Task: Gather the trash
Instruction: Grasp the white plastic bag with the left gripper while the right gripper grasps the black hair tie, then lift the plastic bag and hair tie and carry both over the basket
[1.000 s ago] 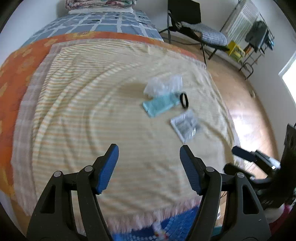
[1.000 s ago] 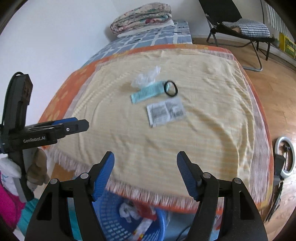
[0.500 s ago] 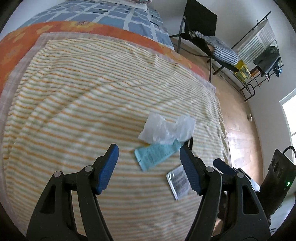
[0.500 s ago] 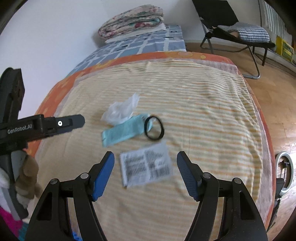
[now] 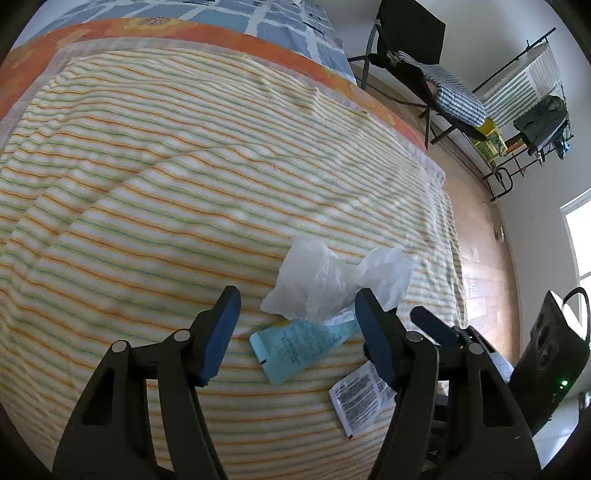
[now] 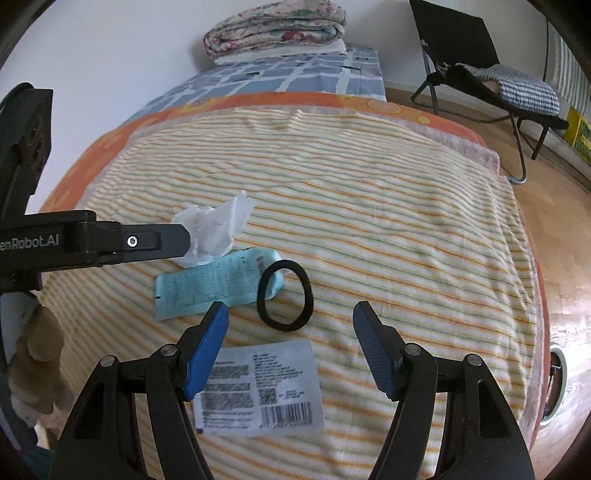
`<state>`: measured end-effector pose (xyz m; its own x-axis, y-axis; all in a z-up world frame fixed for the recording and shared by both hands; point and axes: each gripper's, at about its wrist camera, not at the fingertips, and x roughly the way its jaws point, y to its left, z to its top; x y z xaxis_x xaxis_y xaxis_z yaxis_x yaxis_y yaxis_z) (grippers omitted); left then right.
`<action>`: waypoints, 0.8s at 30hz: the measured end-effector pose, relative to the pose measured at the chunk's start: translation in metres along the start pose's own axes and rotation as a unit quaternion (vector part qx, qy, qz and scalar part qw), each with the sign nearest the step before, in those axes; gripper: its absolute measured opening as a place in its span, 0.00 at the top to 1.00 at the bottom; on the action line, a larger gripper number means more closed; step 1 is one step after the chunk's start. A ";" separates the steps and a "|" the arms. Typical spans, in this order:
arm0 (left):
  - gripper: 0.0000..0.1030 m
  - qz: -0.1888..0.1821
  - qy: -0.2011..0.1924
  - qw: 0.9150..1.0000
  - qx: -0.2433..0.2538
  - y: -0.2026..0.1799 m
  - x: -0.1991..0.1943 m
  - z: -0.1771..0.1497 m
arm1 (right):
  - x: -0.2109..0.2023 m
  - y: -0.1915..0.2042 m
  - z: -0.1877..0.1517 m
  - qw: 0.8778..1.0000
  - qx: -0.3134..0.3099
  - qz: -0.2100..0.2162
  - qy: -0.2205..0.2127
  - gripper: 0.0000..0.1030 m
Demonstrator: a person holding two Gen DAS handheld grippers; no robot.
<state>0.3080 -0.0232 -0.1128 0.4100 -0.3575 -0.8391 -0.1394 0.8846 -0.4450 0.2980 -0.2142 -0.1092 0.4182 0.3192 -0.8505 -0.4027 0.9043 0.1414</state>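
Trash lies on a striped blanket [image 5: 147, 184]: a crumpled clear plastic bag [image 5: 332, 280], a light blue packet [image 5: 295, 347] and a white printed sachet [image 5: 358, 398]. In the right wrist view I see the plastic bag [image 6: 214, 229], the blue packet [image 6: 210, 284], a black ring [image 6: 284, 295] and the white sachet [image 6: 262, 391]. My left gripper [image 5: 295, 332] is open, hovering over the blue packet just below the bag. My right gripper [image 6: 291, 347] is open, above the sachet's top edge and the ring. Both are empty.
The blanket covers a bed with an orange and blue sheet [image 6: 288, 74] and folded bedding [image 6: 273, 26] at its head. A black folding chair [image 6: 480, 74] and a clothes rack [image 5: 535, 110] stand on the wooden floor [image 5: 480, 266] to the right.
Both grippers have moved forward and down over the bed toward the trash, which now sits much closer between the fingers. Both stay open.
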 end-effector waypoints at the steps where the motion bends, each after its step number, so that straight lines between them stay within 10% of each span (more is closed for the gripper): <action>1: 0.37 -0.002 -0.001 1.000 -0.001 -0.001 0.001 0.001 | 0.002 -0.001 0.001 1.000 0.001 0.001 0.001 0.33; 9: 0.64 -0.001 0.001 1.000 0.013 -0.001 0.008 0.001 | 0.012 -0.009 0.006 0.999 0.016 0.029 0.001 0.33; 19: 0.81 0.006 -0.010 1.000 0.027 -0.006 0.002 -0.002 | 0.015 -0.010 0.007 0.999 0.017 0.050 0.002 0.85; 24: 0.84 0.016 -0.024 0.999 0.028 -0.003 -0.006 -0.002 | 0.008 -0.008 0.003 0.999 0.013 0.045 -0.002 0.93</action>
<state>0.3037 -0.0242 -0.1071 0.4489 -0.3146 -0.8363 -0.1040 0.9112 -0.3986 0.3076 -0.2181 -0.1158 0.3846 0.4006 -0.8316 -0.4170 0.8792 0.2307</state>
